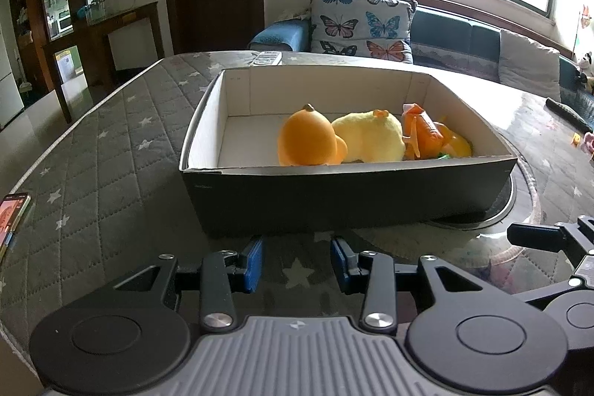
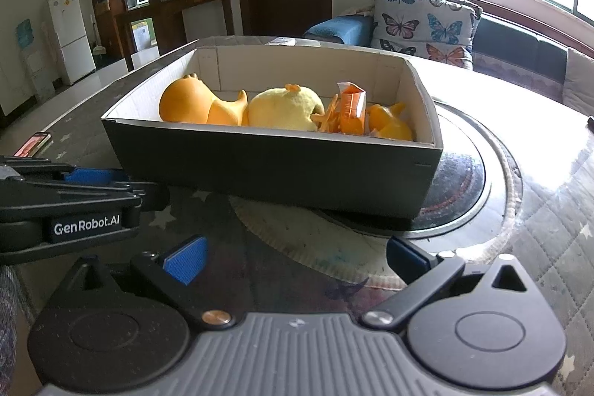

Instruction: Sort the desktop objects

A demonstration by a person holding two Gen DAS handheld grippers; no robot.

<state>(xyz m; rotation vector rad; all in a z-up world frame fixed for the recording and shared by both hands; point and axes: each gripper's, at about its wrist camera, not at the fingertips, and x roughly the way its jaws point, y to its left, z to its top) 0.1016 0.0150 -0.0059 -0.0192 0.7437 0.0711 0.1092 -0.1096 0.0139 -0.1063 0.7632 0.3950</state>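
A dark cardboard box (image 1: pixel 334 199) (image 2: pixel 260 169) with a white inside stands on the table. In it lie an orange rubber toy (image 1: pixel 310 140) (image 2: pixel 185 102), a yellow plush chick (image 1: pixel 371 136) (image 2: pixel 284 108), an orange carton (image 1: pixel 421 127) (image 2: pixel 351 106) and a yellow-orange toy (image 1: pixel 458 145) (image 2: pixel 389 123). My left gripper (image 1: pixel 297 264) is open and empty, just in front of the box's near wall. My right gripper (image 2: pixel 297 257) is open wide and empty, in front of the box. The left gripper also shows at the left of the right wrist view (image 2: pixel 74 195).
A phone (image 1: pixel 13 221) (image 2: pixel 33 143) lies at the table's left edge. A remote (image 1: pixel 267 58) lies behind the box. A round glass turntable (image 2: pixel 464 180) sits under the box's right end. A sofa with a butterfly cushion (image 1: pixel 360 25) stands beyond the table.
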